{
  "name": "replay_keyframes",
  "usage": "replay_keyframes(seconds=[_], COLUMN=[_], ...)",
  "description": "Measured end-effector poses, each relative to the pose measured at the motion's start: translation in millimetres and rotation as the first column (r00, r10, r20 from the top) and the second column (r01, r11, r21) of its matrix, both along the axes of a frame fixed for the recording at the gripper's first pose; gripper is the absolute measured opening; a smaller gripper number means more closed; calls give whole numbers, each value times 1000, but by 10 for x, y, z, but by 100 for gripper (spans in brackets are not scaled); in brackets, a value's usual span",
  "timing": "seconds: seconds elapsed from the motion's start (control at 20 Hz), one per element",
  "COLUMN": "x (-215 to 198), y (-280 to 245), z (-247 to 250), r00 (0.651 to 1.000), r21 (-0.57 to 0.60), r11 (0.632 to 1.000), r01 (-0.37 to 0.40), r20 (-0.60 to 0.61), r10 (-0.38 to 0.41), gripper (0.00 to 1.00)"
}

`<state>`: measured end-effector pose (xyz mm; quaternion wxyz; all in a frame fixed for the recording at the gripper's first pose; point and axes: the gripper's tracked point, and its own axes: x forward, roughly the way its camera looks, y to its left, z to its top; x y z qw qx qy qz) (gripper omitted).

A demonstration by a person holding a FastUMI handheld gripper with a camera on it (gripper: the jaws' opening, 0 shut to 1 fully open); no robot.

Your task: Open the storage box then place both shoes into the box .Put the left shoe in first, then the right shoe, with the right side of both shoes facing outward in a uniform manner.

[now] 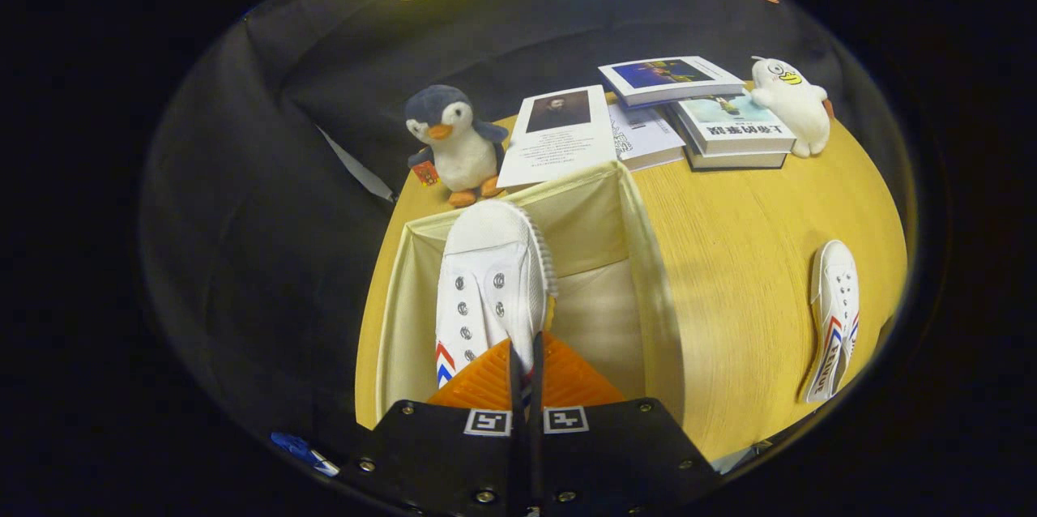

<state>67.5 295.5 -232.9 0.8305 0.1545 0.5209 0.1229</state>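
Observation:
My gripper [525, 356] is shut on the rim of a white canvas shoe [486, 282] with red and blue chevron stripes. The shoe points away from the fingers, toe toward the far wall of the box, and hangs over the open cream fabric storage box [640, 258]. I cannot tell whether its sole touches the box floor. The second white shoe [836, 314] with the same stripes lies on the wooden table [745, 258] to the right of the box, well apart from it.
Behind the box stand a plush penguin [454, 140], a leaflet [559, 134], a stack of books [713, 116] and a white plush duck [794, 104]. The table's left edge runs close beside the box, with black cloth beyond.

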Motion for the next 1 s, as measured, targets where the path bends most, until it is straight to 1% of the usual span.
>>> replay_keyframes(seconds=[0.3,0.55,0.65,0.7,0.75,0.8,0.85,0.95,1.0], x=[-110,-137,-161,-170,-175,-153,-151,-150,-143], y=[235,310,351,420,445,471,449,355,278], z=[-265,-449,-438,-385,-294,-217,-151,-37,39], r00=[998,994,991,990,990,989,987,983,981], r21=[20,-10,6,47,77,97,101,89,84], r11=[1000,998,995,992,989,985,982,979,978], r01=[-15,-65,-100,-115,-125,-140,-157,-185,-193], r20=[-67,-94,-87,-82,-62,-38,-20,17,42], r10=[16,64,100,118,130,144,160,184,190], gripper=[0,0,4,12,24,38,49,91,98])
